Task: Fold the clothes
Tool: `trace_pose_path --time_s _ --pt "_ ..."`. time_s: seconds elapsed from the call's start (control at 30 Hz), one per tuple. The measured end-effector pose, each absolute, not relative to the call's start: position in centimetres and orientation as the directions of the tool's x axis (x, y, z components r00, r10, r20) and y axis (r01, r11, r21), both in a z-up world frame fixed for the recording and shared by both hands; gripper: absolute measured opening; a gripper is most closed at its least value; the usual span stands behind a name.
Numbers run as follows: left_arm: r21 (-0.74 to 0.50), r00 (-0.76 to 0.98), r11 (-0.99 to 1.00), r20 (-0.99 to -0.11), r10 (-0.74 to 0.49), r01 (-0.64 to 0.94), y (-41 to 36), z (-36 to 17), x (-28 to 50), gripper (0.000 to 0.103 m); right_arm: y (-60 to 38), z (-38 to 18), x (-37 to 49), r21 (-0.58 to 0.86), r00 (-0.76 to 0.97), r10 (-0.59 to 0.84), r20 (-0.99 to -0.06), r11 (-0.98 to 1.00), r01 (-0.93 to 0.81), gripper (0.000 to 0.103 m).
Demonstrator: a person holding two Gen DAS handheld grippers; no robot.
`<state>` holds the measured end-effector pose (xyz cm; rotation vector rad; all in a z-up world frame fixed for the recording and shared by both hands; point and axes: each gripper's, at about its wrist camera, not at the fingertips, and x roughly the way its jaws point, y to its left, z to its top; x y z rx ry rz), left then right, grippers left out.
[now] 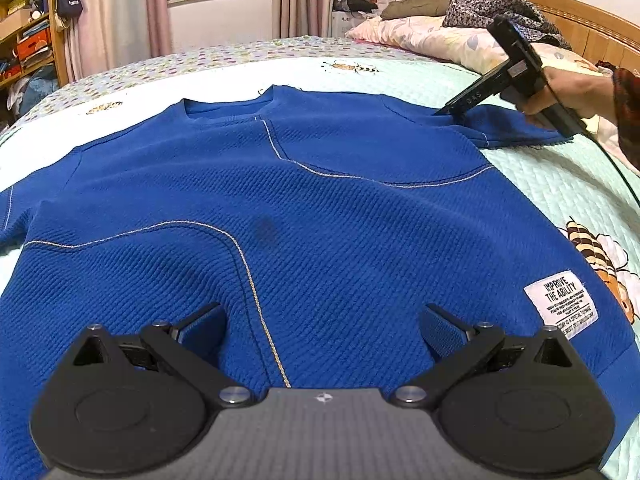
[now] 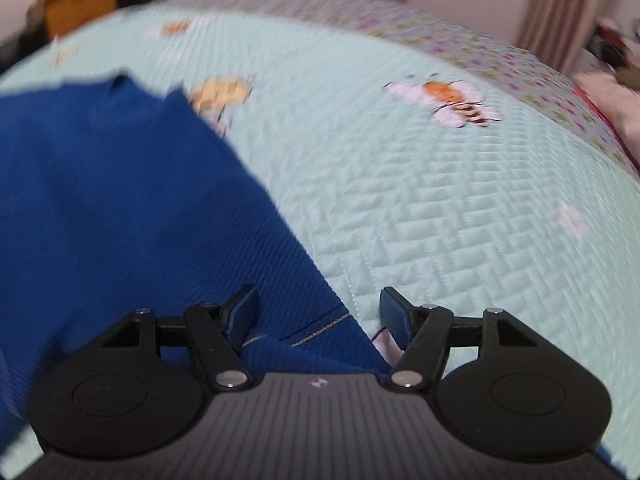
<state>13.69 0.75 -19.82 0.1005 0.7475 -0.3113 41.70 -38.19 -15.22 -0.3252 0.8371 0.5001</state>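
Because the blue shirt (image 1: 304, 200) looks like a thick, ribbed knit, I judge it soft and limp yet weighty enough to sag, so it is best pinched at a sleeve end or hem corner. It lies spread flat, collar away, on the quilt (image 1: 560, 184), with no container in view; the left gripper (image 1: 320, 332) hovers above the shirt's hem, jaws wide and empty. The right gripper (image 2: 318, 312) sits at the shirt's sleeve (image 2: 312, 332), jaws apart around the cuff without pinching it, held by a hand (image 1: 576, 96).
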Motion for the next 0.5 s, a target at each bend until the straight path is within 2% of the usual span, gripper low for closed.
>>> trace_pose_path --time_s 0.17,0.23,0.27,0.3,0.33,0.4,0.5 --pt "-0.019 0.699 0.95 -0.672 -0.243 0.312 0.8 -19.9 13.6 0.103 -39.0 -16.0 41.9 0.032 0.541 0.314 -0.78 0.884 -0.466 0.074" --pt "-0.021 0.701 0.95 -0.67 -0.245 0.312 0.8 -19.9 13.6 0.103 -38.8 -16.1 41.6 0.065 0.534 0.327 -0.779 0.89 -0.451 0.07" --pt "-0.021 0.702 0.95 -0.668 -0.246 0.312 0.9 -19.9 13.6 0.103 -38.5 -16.1 41.3 0.064 0.536 0.329 -0.777 0.889 -0.453 0.064" --pt "-0.022 0.703 0.95 -0.667 -0.247 0.313 0.9 -19.9 13.6 0.103 -38.1 -15.9 40.9 0.043 0.545 0.322 -0.774 0.886 -0.461 0.054" --pt "-0.022 0.704 0.949 -0.666 -0.248 0.313 0.9 -20.0 13.6 0.103 -37.7 -15.7 40.5 0.022 0.555 0.314 -0.771 0.883 -0.469 0.033" --pt "-0.023 0.704 0.949 -0.665 -0.249 0.314 0.9 -20.0 13.7 0.103 -37.0 -15.3 39.8 -0.02 0.573 0.3 -0.763 0.875 -0.484 0.006" --pt "-0.025 0.706 0.949 -0.662 -0.252 0.315 1.0 -20.0 13.6 0.103 -36.2 -15.3 40.3 -0.071 0.615 0.257 -0.746 0.887 -0.456 0.006"
